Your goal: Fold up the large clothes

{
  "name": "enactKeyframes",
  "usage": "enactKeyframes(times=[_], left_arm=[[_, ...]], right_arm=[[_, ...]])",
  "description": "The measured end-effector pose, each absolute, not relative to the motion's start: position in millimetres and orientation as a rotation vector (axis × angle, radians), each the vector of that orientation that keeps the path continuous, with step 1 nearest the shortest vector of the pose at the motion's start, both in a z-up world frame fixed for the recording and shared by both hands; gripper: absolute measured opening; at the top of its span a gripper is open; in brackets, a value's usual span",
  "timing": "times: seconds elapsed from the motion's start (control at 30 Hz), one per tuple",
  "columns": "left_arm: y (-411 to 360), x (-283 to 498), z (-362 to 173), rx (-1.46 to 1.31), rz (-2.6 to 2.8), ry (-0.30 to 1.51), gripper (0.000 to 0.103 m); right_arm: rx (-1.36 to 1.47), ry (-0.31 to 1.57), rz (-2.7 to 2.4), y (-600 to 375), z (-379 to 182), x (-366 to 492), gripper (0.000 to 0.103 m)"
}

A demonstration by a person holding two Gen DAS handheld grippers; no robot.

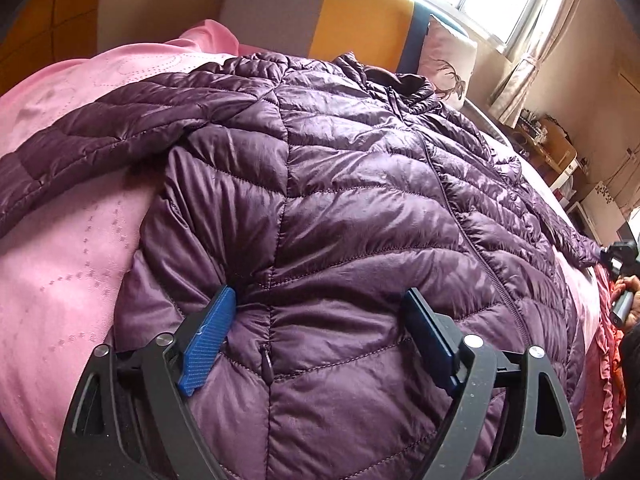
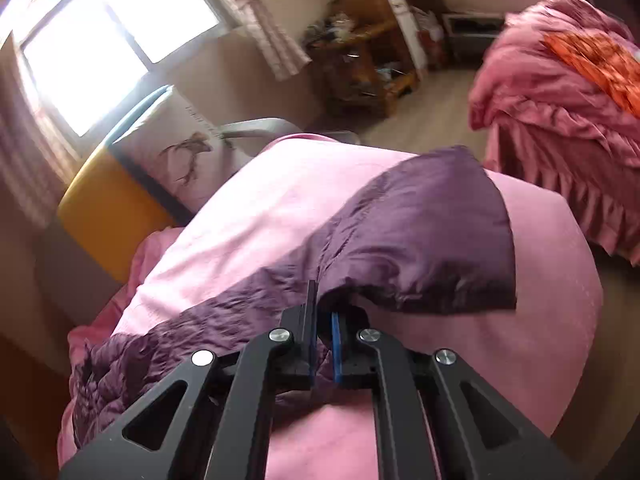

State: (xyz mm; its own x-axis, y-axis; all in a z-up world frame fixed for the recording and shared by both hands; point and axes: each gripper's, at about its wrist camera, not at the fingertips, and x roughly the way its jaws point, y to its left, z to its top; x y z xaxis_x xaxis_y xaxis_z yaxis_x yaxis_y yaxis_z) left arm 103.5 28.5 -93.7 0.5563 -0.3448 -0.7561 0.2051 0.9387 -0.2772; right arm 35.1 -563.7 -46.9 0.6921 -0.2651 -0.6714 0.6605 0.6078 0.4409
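A purple quilted puffer jacket (image 1: 360,160) lies front up and zipped on a pink bedsheet (image 1: 60,260), one sleeve spread to the left. My left gripper (image 1: 320,294) stands open just above the jacket's lower left part, its blue pads (image 1: 208,340) wide apart with fabric beneath them. In the right wrist view my right gripper (image 2: 322,308) is shut on a fold of the jacket's sleeve (image 2: 420,232), which drapes over the pink sheet (image 2: 260,208). From the left wrist view, the right gripper (image 1: 620,258) and a hand show at the far right edge by the sleeve's end.
A deer-print pillow (image 1: 448,64) leans on a yellow and grey headboard (image 1: 360,16) under a bright window (image 2: 100,48). Ruffled pink bedding with an orange cloth (image 2: 560,140) lies to the right. A cluttered wooden shelf (image 2: 368,60) stands across the floor.
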Motion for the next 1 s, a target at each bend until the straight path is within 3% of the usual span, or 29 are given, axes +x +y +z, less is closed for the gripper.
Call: enactKeyframes(times=[0.27,0.37,0.43,0.6,0.63,0.7,0.73,0.8,0.87,0.93,1.0], left_arm=[[30.8,106.7,-84.1,-0.200,-0.350,0.947,0.092],[37.3,107.7,-78.9,-0.230,-0.362,0.942,0.093],[41.7,107.2,-74.8,-0.234,-0.356,0.926,0.099],[51.4,107.3,-62.0,-0.249,-0.341,0.876,0.099],[53.5,107.7,-59.3,-0.253,-0.337,0.865,0.099],[58.0,110.7,-54.7,-0.275,-0.349,0.854,0.099],[59.7,113.0,-53.4,-0.287,-0.354,0.852,0.099],[61.9,117.9,-49.3,-0.302,-0.359,0.840,0.099],[59.6,125.2,-46.0,-0.300,-0.377,0.850,0.099],[55.4,133.9,-44.5,-0.292,-0.378,0.869,0.099],[48.6,146.7,-42.7,-0.292,-0.385,0.890,0.099]], right_arm=[[0.491,0.673,-0.163,-403.1,-12.4,137.6,0.005],[0.437,0.723,-0.042,-341.7,-22.5,171.3,0.005],[0.402,0.765,0.044,-297.9,-31.4,193.7,0.005],[0.281,0.862,0.213,-195.8,-52.9,229.4,0.006],[0.261,0.875,0.235,-179.6,-57.2,234.2,0.011],[0.244,0.881,0.267,-156.4,-62.8,239.6,0.034],[0.247,0.877,0.276,-150.7,-64.1,240.3,0.056],[0.256,0.853,0.279,-145.4,-64.3,238.7,0.063],[0.295,0.847,0.294,-148.3,-63.9,227.7,0.082],[0.345,0.826,0.296,-161.0,-63.5,216.0,0.085],[0.415,0.818,0.307,-177.9,-65.3,202.5,0.095]])
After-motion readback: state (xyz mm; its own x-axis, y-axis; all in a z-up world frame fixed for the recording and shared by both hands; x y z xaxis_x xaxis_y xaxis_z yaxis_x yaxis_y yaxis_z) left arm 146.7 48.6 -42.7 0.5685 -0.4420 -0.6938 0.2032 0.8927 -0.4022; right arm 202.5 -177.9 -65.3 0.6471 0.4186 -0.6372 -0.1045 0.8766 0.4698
